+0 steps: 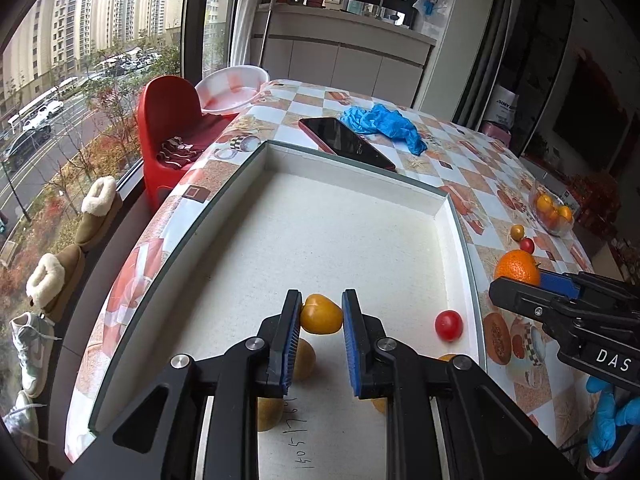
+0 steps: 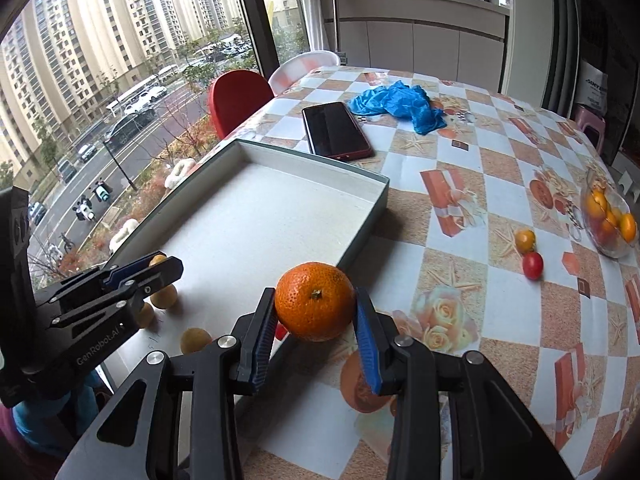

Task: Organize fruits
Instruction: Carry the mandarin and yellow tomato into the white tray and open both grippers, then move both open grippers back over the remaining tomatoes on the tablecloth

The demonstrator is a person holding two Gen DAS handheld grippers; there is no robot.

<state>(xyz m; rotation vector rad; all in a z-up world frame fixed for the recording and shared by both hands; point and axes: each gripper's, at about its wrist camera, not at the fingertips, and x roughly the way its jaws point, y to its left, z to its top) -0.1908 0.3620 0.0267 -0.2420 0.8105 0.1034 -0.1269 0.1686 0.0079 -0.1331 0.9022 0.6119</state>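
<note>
Left gripper [image 1: 321,316]: I see its blue pads pinching a yellow cherry tomato [image 1: 321,314] over the shallow box [image 1: 256,168]; whether the fruit clears the box floor I cannot tell.

Right gripper [image 2: 316,307]: my right wrist view shows the pads pressed on either side of the orange [image 2: 315,301], stem toward the camera, held above the box's near right edge and the tablecloth.

Brown fruits [image 1: 303,359]: small round ones lie on the box floor under the left gripper; in the left wrist view the fingers cover most of them, so I cannot count them. The right wrist view shows a few, partly behind the left gripper's body.

Handwriting [image 1: 298,432]: dark marks on the box floor, cut by the gripper frame; illegible to me.

Red cherry tomato in box [image 1: 449,324]: lies near the right wall, apart from the brown fruits.

Orange sliver [image 1: 447,357]: a bit of fruit peeks past the left gripper's right finger; cannot identify.

Gloved hand [image 1: 608,420]: blue glove under the right gripper, cut off by the frame edge.

Loose tomatoes on table [image 2: 529,254]: one yellow and one red, just beside each other, outside the box.

Glass bowl [image 2: 610,216]: holds orange fruits at the table's right edge; partly cut off, count unclear.

Phone [image 2: 336,130]: dark screen, beyond the box's far wall.

Blue crumpled gloves [image 2: 400,106]: just beyond the phone.
</note>
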